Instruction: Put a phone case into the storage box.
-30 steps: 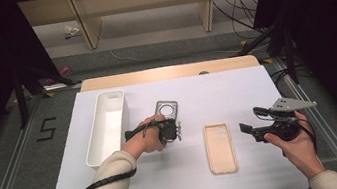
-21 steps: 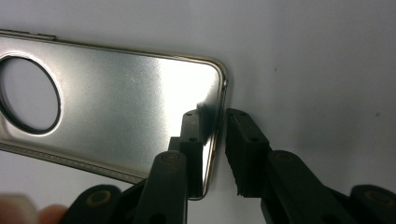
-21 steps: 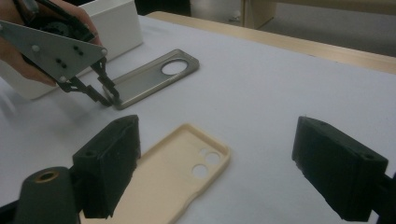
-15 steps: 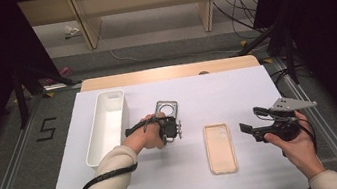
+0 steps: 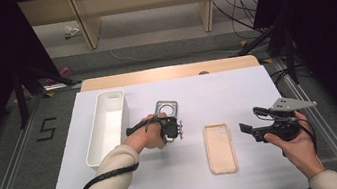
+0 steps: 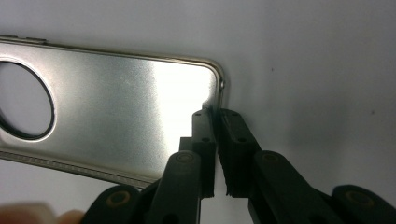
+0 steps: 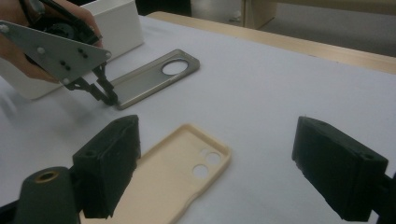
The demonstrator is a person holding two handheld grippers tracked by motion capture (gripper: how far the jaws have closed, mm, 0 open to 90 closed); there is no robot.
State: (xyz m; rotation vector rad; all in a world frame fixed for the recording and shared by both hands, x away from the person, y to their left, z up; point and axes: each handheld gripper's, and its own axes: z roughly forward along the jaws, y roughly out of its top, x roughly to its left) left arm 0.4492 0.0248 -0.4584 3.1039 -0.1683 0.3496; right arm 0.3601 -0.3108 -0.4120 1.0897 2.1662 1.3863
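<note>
Left gripper view has the left tool [image 6: 215,114] nipped shut on the near rim of the grey phone case [image 6: 130,107], which has slid slightly nearer on the tabletop [image 5: 236,89]. Probably a pick-up starting; the right tool [image 5: 250,120] hangs wide open, empty, right of the beige phone case [image 5: 220,148].

Work surface: white-covered rectangular table [image 5: 237,94] with a pale wooden far edge.
Resting on it: long white plastic tray [image 5: 107,126] at left, silver metallic phone case [image 5: 166,110] centre, cream phone case [image 5: 220,148] near right.
</note>
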